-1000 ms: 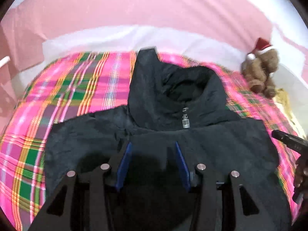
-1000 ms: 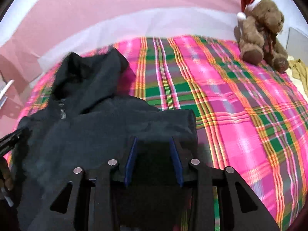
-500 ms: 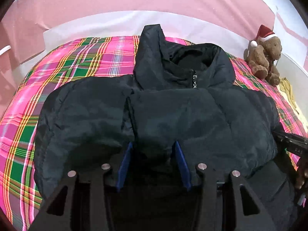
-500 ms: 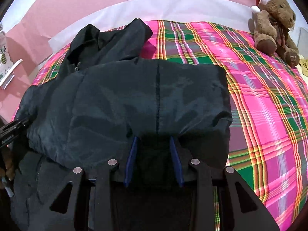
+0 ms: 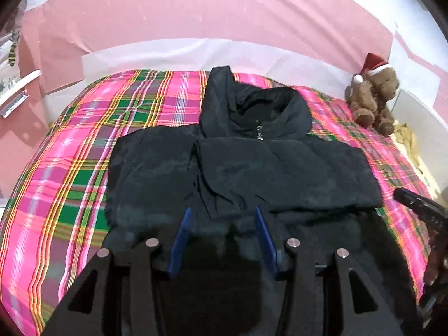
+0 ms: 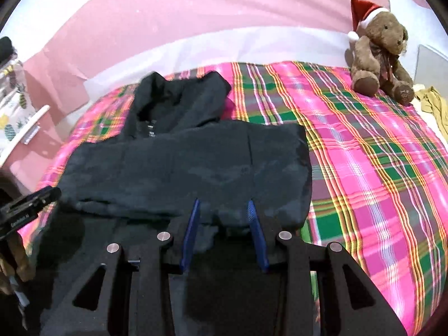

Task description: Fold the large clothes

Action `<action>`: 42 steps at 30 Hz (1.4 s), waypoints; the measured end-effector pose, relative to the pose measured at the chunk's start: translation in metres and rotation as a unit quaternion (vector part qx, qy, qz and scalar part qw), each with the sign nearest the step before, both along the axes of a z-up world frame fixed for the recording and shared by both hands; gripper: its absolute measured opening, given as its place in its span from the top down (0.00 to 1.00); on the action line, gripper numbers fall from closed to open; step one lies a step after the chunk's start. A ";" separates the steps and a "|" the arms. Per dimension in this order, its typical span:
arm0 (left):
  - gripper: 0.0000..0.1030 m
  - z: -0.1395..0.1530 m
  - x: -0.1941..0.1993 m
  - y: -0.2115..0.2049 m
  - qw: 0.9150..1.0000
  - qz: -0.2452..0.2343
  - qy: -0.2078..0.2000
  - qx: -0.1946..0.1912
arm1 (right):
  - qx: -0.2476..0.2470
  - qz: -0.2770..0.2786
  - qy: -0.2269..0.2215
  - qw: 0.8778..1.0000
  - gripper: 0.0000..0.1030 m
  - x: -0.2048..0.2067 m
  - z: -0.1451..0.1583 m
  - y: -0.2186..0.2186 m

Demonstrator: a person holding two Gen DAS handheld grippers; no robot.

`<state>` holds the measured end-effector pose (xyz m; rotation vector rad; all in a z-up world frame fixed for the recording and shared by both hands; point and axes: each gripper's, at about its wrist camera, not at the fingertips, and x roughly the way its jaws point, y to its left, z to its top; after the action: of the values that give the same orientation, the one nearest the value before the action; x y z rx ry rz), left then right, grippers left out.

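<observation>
A large black hooded jacket (image 5: 252, 165) lies on the pink plaid bed cover (image 5: 84, 173), hood toward the far wall, sleeves folded across its chest. My left gripper (image 5: 221, 212) stands open over the jacket's lower middle, fabric between its blue fingers but not pinched. In the right wrist view the jacket (image 6: 182, 168) fills the left half of the bed. My right gripper (image 6: 222, 205) is open over the jacket's lower right part. Each gripper shows at the edge of the other's view, the right one in the left wrist view (image 5: 420, 210) and the left one in the right wrist view (image 6: 25, 210).
A brown teddy bear with a Santa hat (image 6: 378, 53) sits at the bed's far right corner. A yellow cloth (image 6: 434, 103) lies beside it. A pink wall (image 5: 210, 14) rises behind the bed. Bare plaid cover (image 6: 378, 168) stretches to the jacket's right.
Both grippers have pulled back toward me and lifted off the jacket. The folded sleeves now lie flat on the chest, released.
</observation>
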<state>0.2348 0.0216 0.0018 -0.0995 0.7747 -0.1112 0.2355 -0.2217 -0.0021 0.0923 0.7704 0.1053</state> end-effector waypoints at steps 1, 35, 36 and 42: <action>0.53 0.004 -0.006 0.000 1.000 0.000 -0.002 -0.001 | 0.002 0.002 -0.003 1.000 0.64 -0.007 0.003 0.003; 0.34 0.031 0.224 0.020 0.999 -0.010 0.030 0.004 | -0.002 0.040 0.021 0.999 0.52 0.206 0.047 0.046; 0.34 0.025 0.236 0.020 0.999 -0.009 0.031 0.005 | -0.001 0.038 0.023 0.999 0.52 0.217 0.043 0.044; 0.34 -0.006 0.304 0.018 0.999 0.004 0.043 -0.004 | -0.013 0.024 0.041 0.999 0.52 0.285 0.016 0.035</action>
<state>0.5392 0.0392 -0.0046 -0.1167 0.8602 -0.1024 0.5205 -0.1863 0.0139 0.0533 0.8566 0.1382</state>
